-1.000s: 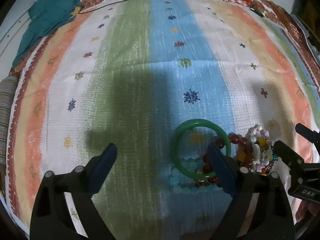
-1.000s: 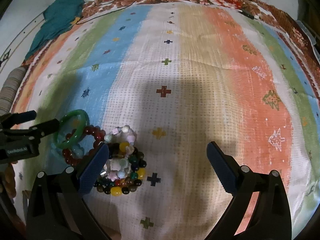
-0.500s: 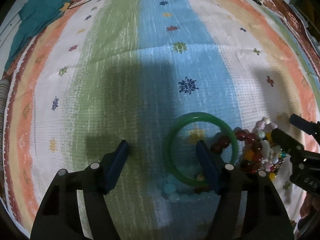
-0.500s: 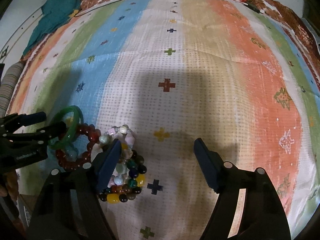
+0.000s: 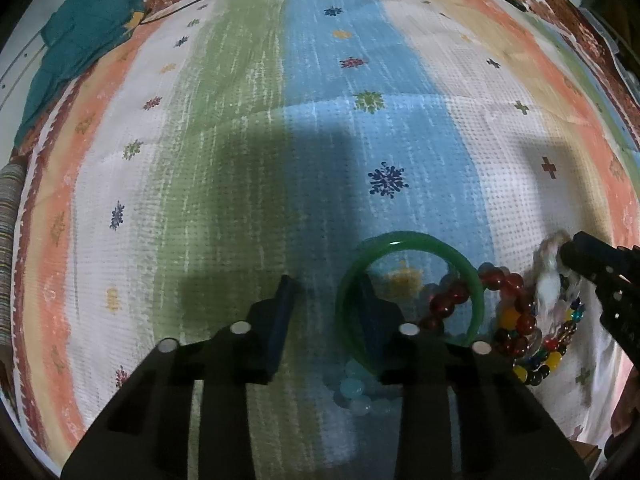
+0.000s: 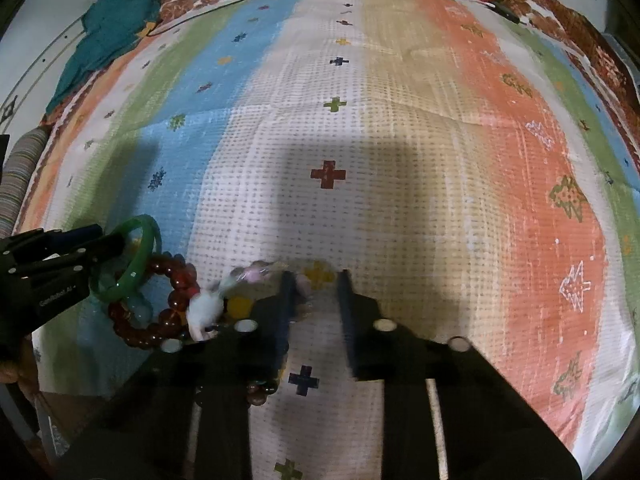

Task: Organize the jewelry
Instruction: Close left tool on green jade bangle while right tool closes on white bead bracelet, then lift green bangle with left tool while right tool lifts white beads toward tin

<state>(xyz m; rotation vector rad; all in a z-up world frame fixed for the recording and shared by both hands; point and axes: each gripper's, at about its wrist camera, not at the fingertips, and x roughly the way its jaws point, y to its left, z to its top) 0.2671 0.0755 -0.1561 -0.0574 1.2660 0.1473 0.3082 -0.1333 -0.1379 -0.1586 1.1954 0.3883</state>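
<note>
The striped woven cloth [image 5: 320,120], in green, blue, white and orange bands, carries all the jewelry in one heap close to its near edge.

A second ago both claws stood wide over this heap; now both are closing. The left gripper [image 5: 326,304] has one finger inside the smooth green glassy bangle [image 5: 400,237] and one outside. The ring's left rim is between them, but the outer finger is not yet touching it. The right gripper [image 6: 315,296] is narrowing on the pale pink and white bead bracelet [image 6: 208,304]. A few of its beads lie against the left finger, and a gap remains to the other. This bracelet looks blurred, so it is probably being disturbed.

I judge that two pieces are being picked out of the heap at once. The dark red bead bracelet [image 5: 500,280] lies partly under the bangle and may be dragged along.
</note>
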